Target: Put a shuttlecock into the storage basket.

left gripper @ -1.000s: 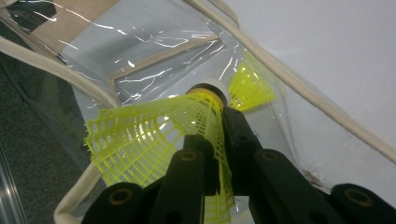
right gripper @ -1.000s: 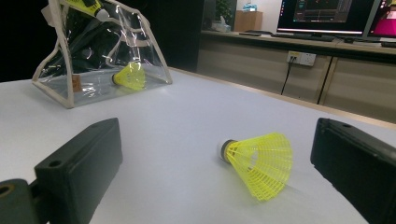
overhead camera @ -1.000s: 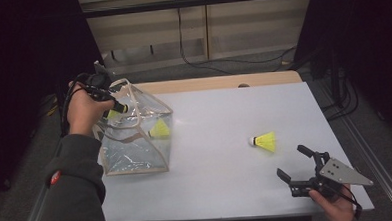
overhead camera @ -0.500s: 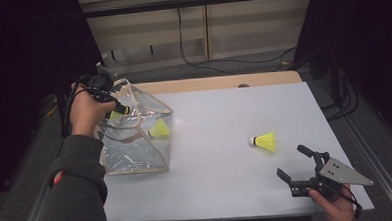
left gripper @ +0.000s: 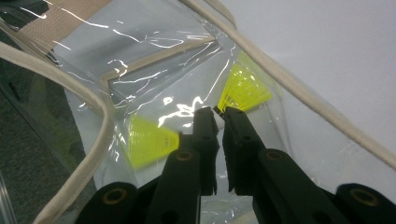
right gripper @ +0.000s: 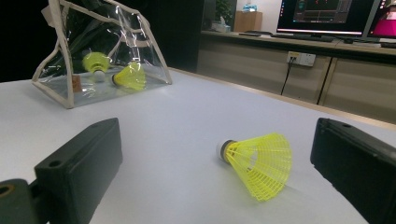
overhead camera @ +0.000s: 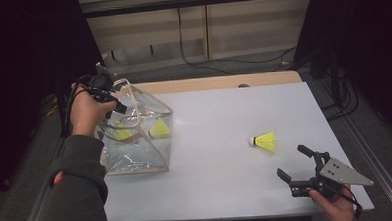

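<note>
A clear plastic bag (overhead camera: pixel 145 154) with beige trim stands at the table's left and holds two yellow shuttlecocks (overhead camera: pixel 160 128) (overhead camera: pixel 122 134). My left gripper (overhead camera: pixel 119 107) reaches into the bag's top. In the left gripper view its jaws (left gripper: pixel 218 113) have just eased apart to a narrow slit, hanging above both shuttlecocks (left gripper: pixel 243 88) (left gripper: pixel 145 142). A white bit shows at the tips; whether it is pinched is unclear. A third shuttlecock (overhead camera: pixel 264 140) lies on the table, right of centre. My right gripper (overhead camera: pixel 291 161) rests open just in front of it, and in its own view the shuttlecock (right gripper: pixel 259 164) lies beyond the wide jaws (right gripper: pixel 215 135).
The white table (overhead camera: pixel 219 114) ends in a wooden strip at the back, with metal rails along both sides. In the right gripper view the bag (right gripper: pixel 66 95) stands far left, with cabinets and monitors behind it. Dark floor and cables lie beyond the table.
</note>
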`<state>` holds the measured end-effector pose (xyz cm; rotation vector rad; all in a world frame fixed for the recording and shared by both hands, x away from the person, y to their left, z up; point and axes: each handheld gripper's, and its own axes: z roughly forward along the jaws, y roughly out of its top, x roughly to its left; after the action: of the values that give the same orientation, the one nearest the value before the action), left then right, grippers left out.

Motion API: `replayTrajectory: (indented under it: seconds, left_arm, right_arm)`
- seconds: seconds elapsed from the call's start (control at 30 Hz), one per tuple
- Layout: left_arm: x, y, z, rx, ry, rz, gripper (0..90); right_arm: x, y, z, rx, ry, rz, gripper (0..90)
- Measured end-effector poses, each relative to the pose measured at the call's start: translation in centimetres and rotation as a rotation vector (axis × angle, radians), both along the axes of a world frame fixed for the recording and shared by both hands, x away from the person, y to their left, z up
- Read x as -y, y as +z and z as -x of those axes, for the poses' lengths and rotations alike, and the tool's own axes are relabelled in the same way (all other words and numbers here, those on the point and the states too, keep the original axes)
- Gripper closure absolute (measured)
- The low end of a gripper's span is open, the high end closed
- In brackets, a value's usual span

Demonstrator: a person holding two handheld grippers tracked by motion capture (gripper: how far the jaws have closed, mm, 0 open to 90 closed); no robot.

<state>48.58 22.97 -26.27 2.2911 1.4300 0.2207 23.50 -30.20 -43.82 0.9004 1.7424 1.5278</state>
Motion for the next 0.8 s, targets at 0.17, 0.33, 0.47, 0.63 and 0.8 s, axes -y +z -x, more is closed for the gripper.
replayTrajectory:
  seconds: [0.17,0.33,0.47,0.63,0.8]
  left_arm:
    - [-0.3,0.6,0.3,0.005,-0.002,0.023,80.5]
    - [-0.1,1.4,0.7,0.019,-0.008,0.042,78.7]
    - [-0.1,2.1,1.0,0.017,-0.01,0.048,77.9]
    - [0.0,2.4,1.2,0.009,-0.026,0.064,74.7]
    - [0.1,2.9,1.5,0.009,-0.039,0.083,71.6]
  right_arm:
    - [0.0,0.0,0.0,-0.001,0.0,0.0,2.0]
    - [0.0,0.0,0.0,-0.001,0.0,0.0,2.0]
    - [-0.1,0.0,0.0,0.001,0.004,0.003,2.0]
    - [0.0,0.0,0.0,0.0,0.0,0.001,2.0]
    - [0.0,0.0,0.0,0.001,0.003,0.005,2.0]
